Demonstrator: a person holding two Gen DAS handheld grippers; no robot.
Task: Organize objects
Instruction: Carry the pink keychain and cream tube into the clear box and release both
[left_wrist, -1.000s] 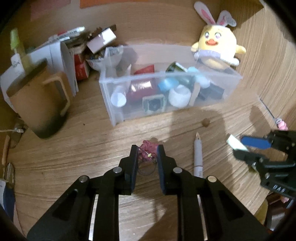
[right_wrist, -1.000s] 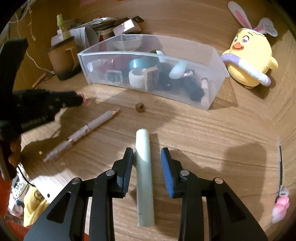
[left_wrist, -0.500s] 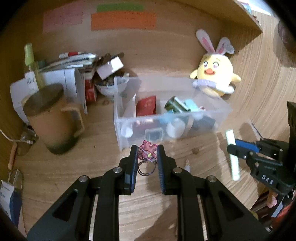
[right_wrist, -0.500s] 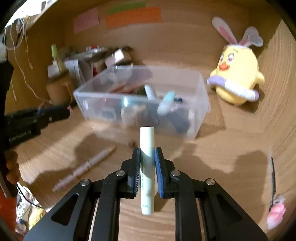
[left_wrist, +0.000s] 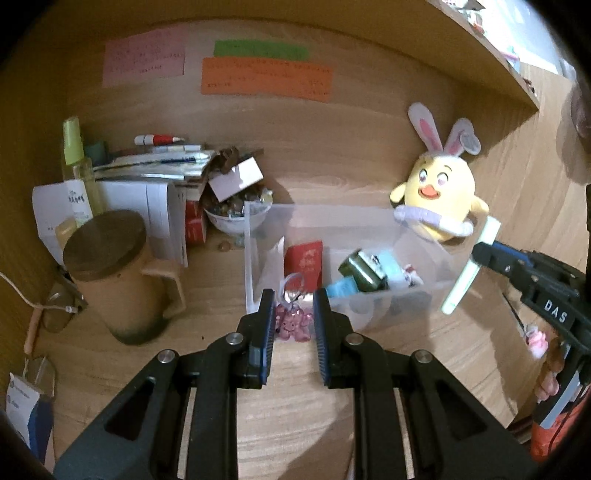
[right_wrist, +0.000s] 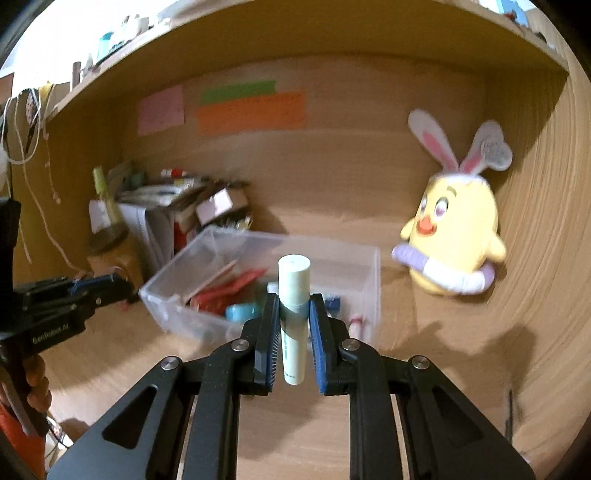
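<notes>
A: What sits between the jaws of the left gripper (left_wrist: 292, 320)?

B: A pink keychain charm (left_wrist: 291, 324) with a metal ring. The 2 jaws stand slightly apart on either side of it, and whether they pinch it or it hangs loose between them I cannot tell. It is at the jaw tips, just before the near wall of the clear plastic bin (left_wrist: 255, 266).

A: And the right gripper (right_wrist: 294, 321)?

B: Its jaws are clenched on a pale green tube (right_wrist: 293, 295), held upright, the cap end rising above the jaw tips and the lower end hanging below them. Beyond the tips lies the same bin (right_wrist: 166, 291). In the left wrist view the tube (left_wrist: 466, 273) slants across the bin's right end.

A: What is inside the bin?

B: A red packet (left_wrist: 303, 258), a dark green item (left_wrist: 360, 269) and a light blue roll (left_wrist: 341, 287), among other small things too blurred to name.

A: Around it on the worktop (left_wrist: 295, 373)?

B: Left of the left jaws, a brown lidded mug (left_wrist: 118, 277) with a handle. Beyond the bin, to the right, a yellow chick plush (left_wrist: 437, 195) with rabbit ears. Behind the mug, a heap of papers and pens (left_wrist: 159, 166) and a small bowl (left_wrist: 234, 219). On the back wall, 3 sticky notes (left_wrist: 264, 75): pink, green, orange.
</notes>
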